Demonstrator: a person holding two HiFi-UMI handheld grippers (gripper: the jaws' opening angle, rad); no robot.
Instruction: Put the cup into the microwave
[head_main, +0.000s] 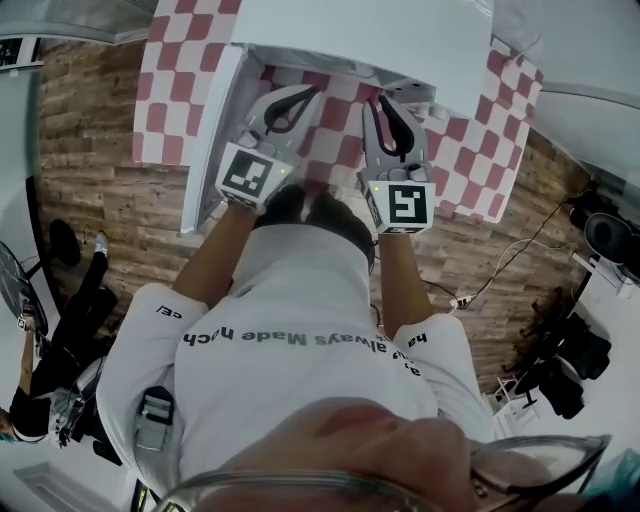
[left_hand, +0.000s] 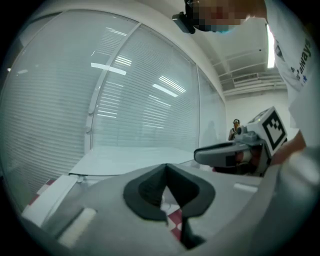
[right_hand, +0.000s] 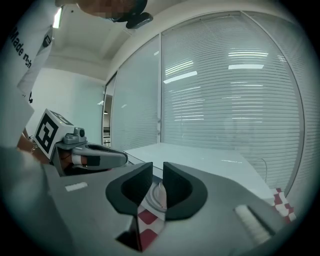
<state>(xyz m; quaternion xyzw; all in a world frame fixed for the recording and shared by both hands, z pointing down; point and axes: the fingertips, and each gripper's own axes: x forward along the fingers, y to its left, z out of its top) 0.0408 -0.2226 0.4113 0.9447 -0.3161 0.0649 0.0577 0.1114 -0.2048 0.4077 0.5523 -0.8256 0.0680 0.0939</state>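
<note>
White microwave (head_main: 370, 40) on a red-and-white checked tablecloth (head_main: 170, 90), with wood-plank floor (head_main: 90, 150) around it and glass walls with blinds beyond. In front of the microwave, the left gripper (head_main: 303, 95) has its jaws touching. The right gripper (head_main: 382, 102) has its jaws a slit apart, and a pale rim, possibly the cup (right_hand: 158, 196), shows through.

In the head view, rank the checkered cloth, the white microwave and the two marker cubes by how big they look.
1. checkered cloth
2. white microwave
3. left marker cube and right marker cube: these look about alike, so they are not ranked.
</note>
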